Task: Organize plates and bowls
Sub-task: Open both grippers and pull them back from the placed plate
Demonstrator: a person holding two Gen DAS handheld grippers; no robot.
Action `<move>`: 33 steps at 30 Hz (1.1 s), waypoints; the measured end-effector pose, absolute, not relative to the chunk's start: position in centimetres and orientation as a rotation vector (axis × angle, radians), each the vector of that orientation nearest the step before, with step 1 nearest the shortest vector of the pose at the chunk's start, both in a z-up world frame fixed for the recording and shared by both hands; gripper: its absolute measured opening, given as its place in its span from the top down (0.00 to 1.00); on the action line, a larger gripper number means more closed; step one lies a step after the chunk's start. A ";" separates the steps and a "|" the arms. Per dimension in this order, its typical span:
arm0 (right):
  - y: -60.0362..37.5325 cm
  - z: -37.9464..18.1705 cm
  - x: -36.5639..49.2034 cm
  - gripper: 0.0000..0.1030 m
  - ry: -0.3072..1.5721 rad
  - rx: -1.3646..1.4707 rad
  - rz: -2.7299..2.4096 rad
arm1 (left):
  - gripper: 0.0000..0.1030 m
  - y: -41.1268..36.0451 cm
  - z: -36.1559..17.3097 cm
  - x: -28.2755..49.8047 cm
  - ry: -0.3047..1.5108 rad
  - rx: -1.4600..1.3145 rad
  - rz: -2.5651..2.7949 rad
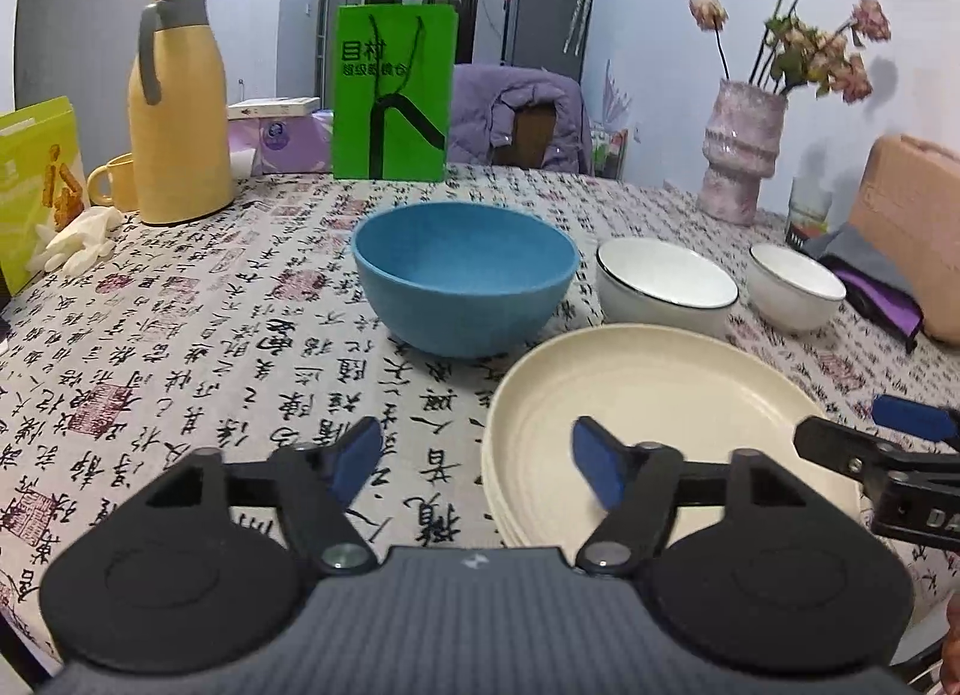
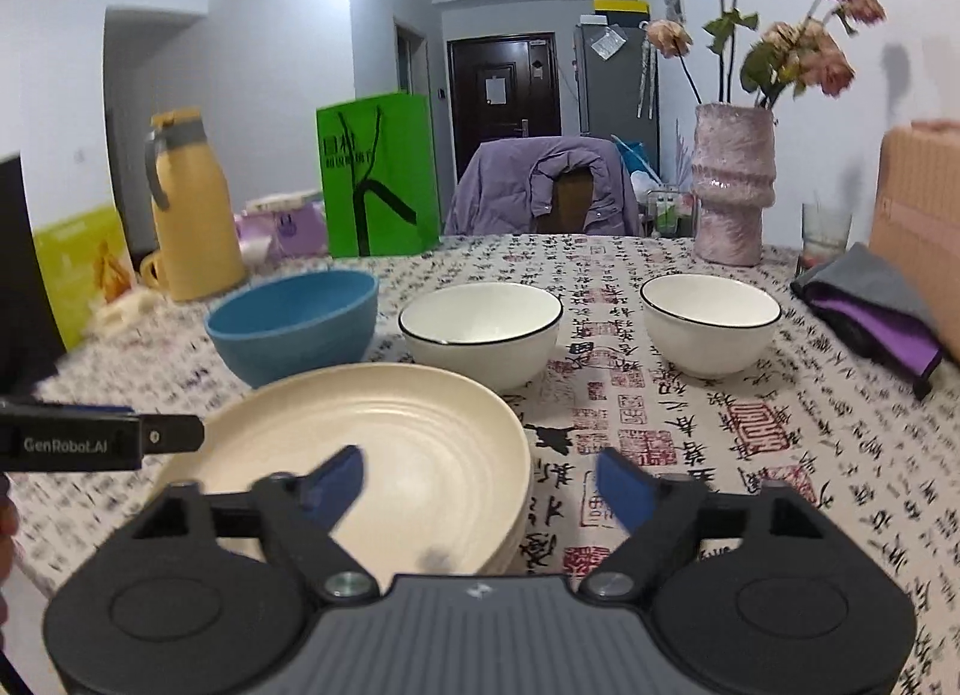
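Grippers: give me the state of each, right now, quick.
Left gripper: open, fingers spread, nothing held, beside the cream plates.
Right gripper: open, nothing held, over the plates' edge.

Even, soft indoor light; faint shadows under bowls; fisheye bending, dark corners; right wrist view motion-blurred toward tablecloth (image 2: 750, 395) edges.

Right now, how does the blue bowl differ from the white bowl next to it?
The matte blue bowl is wider than the glossy white bowl with a thin black rim line. The blue one is one flat colour with no rim line. Both stand upright and empty on the patterned tablecloth, behind the cream plates.
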State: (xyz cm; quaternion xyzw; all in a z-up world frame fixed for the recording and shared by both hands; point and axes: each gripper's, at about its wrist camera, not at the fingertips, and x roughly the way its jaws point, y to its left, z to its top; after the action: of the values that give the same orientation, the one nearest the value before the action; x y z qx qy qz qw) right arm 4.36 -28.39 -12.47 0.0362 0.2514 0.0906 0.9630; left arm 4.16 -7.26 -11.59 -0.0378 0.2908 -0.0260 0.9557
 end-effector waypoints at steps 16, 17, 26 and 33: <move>-28.4 -12.1 2.8 0.00 0.468 0.112 0.225 | 0.00 -4.9 -11.2 1.2 0.520 -0.128 -0.056; -28.3 -12.1 2.8 0.00 0.470 0.111 0.226 | 0.00 -4.6 -11.3 1.1 0.520 -0.131 -0.051; -27.3 -11.5 2.3 0.00 0.459 0.106 0.234 | 0.00 -2.3 -11.7 -0.8 0.509 -0.141 0.003; -25.9 -11.1 2.1 0.00 0.458 0.112 0.259 | 0.00 -0.9 -11.9 -2.4 0.501 -0.150 0.021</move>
State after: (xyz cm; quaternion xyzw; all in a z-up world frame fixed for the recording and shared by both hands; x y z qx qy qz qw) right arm 2.15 -25.89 -11.11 0.0551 0.2260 0.1281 0.9641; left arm -2.37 -0.87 -11.87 -0.0744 0.2476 0.0105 0.9660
